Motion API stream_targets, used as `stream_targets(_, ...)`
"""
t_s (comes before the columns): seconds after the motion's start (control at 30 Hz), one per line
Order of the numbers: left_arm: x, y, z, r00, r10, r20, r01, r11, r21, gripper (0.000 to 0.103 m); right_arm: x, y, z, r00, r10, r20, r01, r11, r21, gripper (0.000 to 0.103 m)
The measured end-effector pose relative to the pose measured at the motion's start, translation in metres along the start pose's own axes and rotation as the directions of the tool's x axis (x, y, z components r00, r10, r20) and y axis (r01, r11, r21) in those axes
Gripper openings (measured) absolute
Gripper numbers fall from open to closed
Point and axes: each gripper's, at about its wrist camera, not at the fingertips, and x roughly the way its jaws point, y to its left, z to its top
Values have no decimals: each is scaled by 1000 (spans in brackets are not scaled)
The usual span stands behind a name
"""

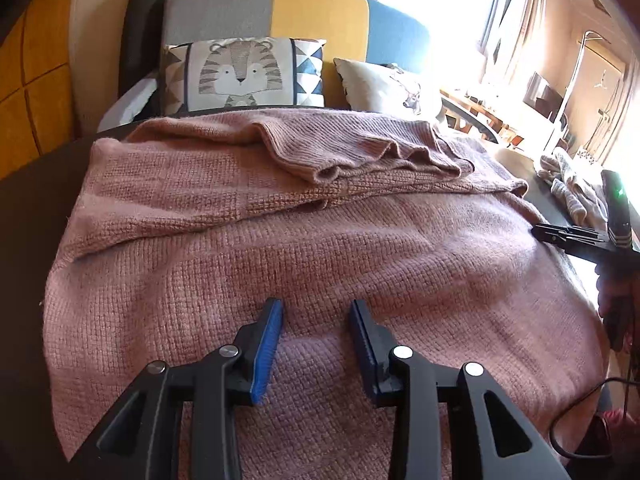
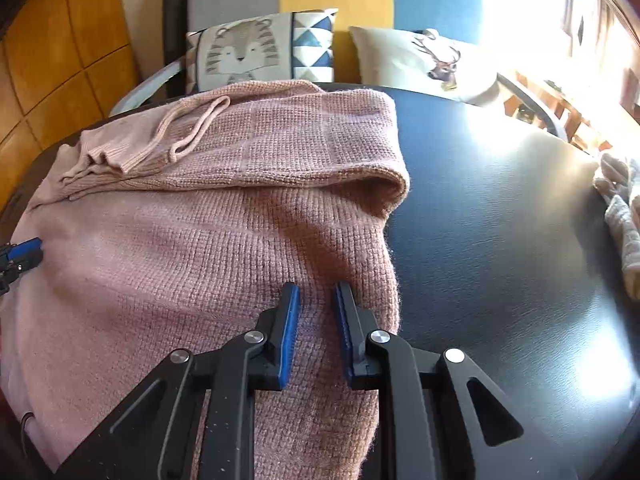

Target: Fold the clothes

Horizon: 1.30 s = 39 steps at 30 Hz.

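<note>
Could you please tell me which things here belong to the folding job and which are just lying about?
Job in hand:
- pink jumper
- left tongs
- right tongs

Lying about:
- tiger cushion
- deer cushion
- pale knit
- black table

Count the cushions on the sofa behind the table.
2: the tiger cushion against the grey and yellow backrest, and the deer cushion to its right. The sweater may hide others.

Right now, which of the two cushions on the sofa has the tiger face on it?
The square cushion with blue and grey triangle borders, nearer the sofa's grey end. The plain cream cushion beside it, nearer the window, shows a deer's head instead.
</note>
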Motion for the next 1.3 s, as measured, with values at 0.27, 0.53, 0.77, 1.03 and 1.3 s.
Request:
stream_targets(0.27,10,-42,25,999,22,-47,-17,995,103,36,-12,-22,17,999,-30,-10,31,994,101,19)
stream_targets(0.53,-19,-44,-19,998,-1,-68,10,991,130,36,-37,64,-28,979,193,-71,-197,979,-54,22)
stream_targets(0.77,-41,-22,-53,1000,3,-21,0,986,167,40,-48,56,-62,987,155,-38,-158,981,-109,22)
stream_targets(1.03,-49,-66,-38,997,-81,-4,80,981,178,40,-83,71,-62,956,294,-10,-294,954,-54,22)
stream_targets(1.3,-37,-102,-65,999,-44,-28,52,924,379,40,-80,88,-99,961,262,-88,-273,949,-158,23)
